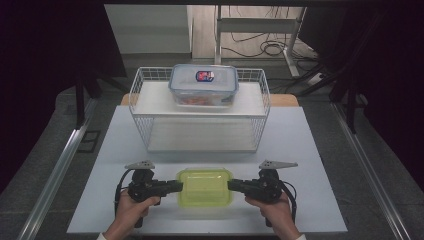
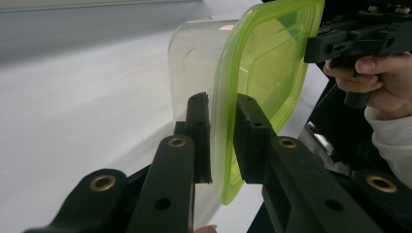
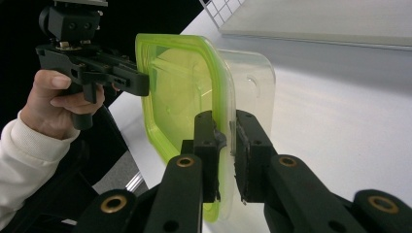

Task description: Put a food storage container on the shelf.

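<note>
A clear tub with a lime-green lid (image 1: 205,187) sits at the near middle of the white table top. My left gripper (image 1: 181,186) holds its left rim and my right gripper (image 1: 230,185) holds its right rim, both lying level and facing each other. In the left gripper view the jaws of the left gripper (image 2: 222,104) clamp the green lid's edge (image 2: 265,63), with the other gripper (image 2: 335,43) at the far rim. In the right gripper view the right gripper (image 3: 225,119) pinches the tub's (image 3: 184,92) rim the same way, and the left gripper (image 3: 131,80) shows beyond.
A white wire basket (image 1: 134,100) stands behind the tub, mid-table. A clear box with a blue lid (image 1: 203,84) rests on a white board in it. Bare table top (image 1: 310,165) lies to either side. Metal rails run along both table edges.
</note>
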